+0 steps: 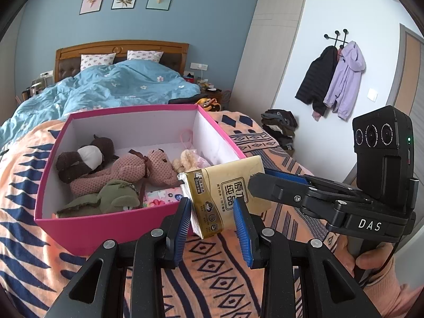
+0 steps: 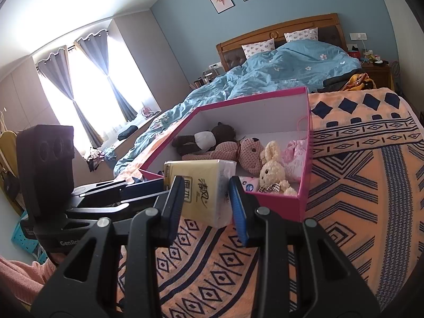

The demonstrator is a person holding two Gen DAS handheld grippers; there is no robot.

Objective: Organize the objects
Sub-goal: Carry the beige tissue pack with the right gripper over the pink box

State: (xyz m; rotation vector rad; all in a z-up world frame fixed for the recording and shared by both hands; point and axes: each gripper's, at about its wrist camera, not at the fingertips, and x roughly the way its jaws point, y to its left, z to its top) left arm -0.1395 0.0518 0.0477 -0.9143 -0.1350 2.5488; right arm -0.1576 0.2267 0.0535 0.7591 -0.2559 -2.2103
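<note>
Both hand-held grippers [image 1: 213, 218] [image 2: 205, 201] clamp a yellow tissue pack [image 1: 228, 193]; one reads "DAS".

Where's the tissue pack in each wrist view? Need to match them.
Left wrist: tissue pack low centre, between the left gripper pads, at the pink box's near right corner.
Right wrist: tissue pack centre, between the right gripper pads, before the box's near wall.
Shared landmark: the pink box.
</note>
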